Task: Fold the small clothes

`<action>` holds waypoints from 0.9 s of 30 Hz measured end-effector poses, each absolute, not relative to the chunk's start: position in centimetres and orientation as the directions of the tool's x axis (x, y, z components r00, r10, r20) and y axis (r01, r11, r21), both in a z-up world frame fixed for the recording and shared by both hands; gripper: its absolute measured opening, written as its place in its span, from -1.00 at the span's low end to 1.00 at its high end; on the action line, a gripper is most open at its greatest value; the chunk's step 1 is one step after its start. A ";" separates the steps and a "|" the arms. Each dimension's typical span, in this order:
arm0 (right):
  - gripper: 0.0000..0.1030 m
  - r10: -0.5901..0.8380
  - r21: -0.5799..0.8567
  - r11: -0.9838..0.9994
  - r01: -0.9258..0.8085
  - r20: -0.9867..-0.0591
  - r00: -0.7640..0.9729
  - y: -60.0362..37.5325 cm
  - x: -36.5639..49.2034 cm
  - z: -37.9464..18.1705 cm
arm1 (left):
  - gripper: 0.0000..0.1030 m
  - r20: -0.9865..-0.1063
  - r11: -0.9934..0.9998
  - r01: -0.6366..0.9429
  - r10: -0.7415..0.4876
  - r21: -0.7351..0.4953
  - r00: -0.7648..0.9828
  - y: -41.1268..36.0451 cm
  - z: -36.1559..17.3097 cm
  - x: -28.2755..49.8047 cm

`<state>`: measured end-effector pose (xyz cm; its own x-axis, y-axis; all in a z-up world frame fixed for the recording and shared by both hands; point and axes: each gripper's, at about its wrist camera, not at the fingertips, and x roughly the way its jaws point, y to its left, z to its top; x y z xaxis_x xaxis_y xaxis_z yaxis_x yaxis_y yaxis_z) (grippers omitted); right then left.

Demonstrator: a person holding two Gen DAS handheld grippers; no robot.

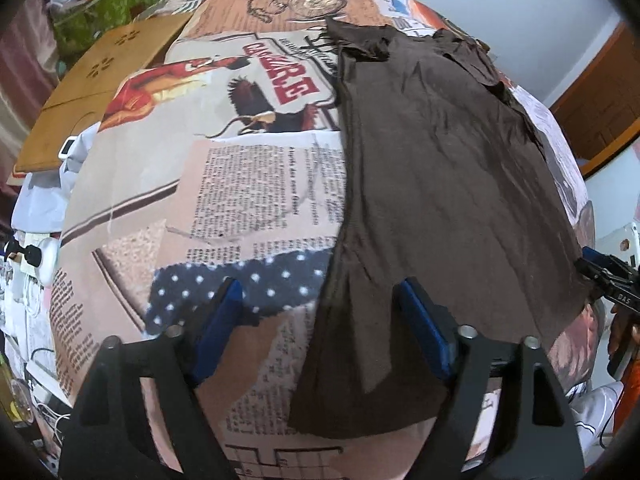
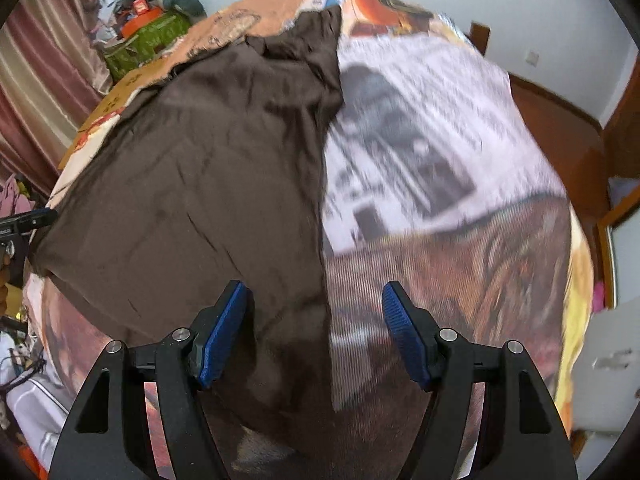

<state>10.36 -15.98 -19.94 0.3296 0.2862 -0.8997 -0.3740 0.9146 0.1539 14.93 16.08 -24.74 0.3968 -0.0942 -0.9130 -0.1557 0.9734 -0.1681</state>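
Observation:
A dark brown garment lies spread flat on a cover printed like newspaper. My left gripper points down over the garment's near left corner. It is open, and the cloth's left edge runs between its blue pads. In the right wrist view the garment fills the left half. My right gripper hangs open over its near right edge, with the edge passing between the pads. Neither gripper pinches the cloth. Each gripper's fingers show at the other view's side edge.
The printed cover drops off on all sides. A flat cardboard box and a green box of clutter sit beyond the far left. A striped curtain, a wooden headboard and a white chair surround it.

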 end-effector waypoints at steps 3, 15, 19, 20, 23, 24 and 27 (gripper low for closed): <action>0.30 0.318 0.199 0.916 -0.348 -0.890 0.328 -16.4 10.1 -20.3 | 0.00 -0.909 0.979 -0.127 -0.096 -0.160 0.405 15.1 -24.4 14.8; -0.83 0.402 0.256 0.868 -0.424 -0.864 0.301 -14.4 8.9 -20.3 | -0.89 -0.905 0.987 -0.079 -0.094 -0.139 0.415 13.2 -23.9 14.5; -0.86 0.405 0.249 0.864 -0.437 -0.861 0.309 -13.9 9.1 -20.1 | -0.90 -0.901 0.990 -0.072 -0.082 -0.124 0.425 13.1 -23.5 14.4; -0.86 0.407 0.251 0.864 -0.437 -0.859 0.310 -13.9 9.1 -20.0 | -0.90 -0.900 0.990 -0.072 -0.078 -0.120 0.428 13.2 -23.4 14.4; -0.87 0.416 0.254 0.861 -0.440 -0.850 0.322 -14.0 9.2 -19.6 | -0.90 -0.892 0.991 -0.075 -0.068 -0.113 0.446 13.5 -22.5 14.4; -0.87 0.423 0.259 0.860 -0.439 -0.845 0.329 -14.0 9.3 -19.3 | -0.90 -0.887 0.991 -0.077 -0.064 -0.111 0.456 13.7 -22.1 14.4; -0.87 0.435 0.258 0.857 -0.447 -0.827 0.357 -14.0 9.7 -18.2 | -0.90 -0.868 0.991 -0.080 -0.055 -0.109 0.493 13.9 -20.5 14.9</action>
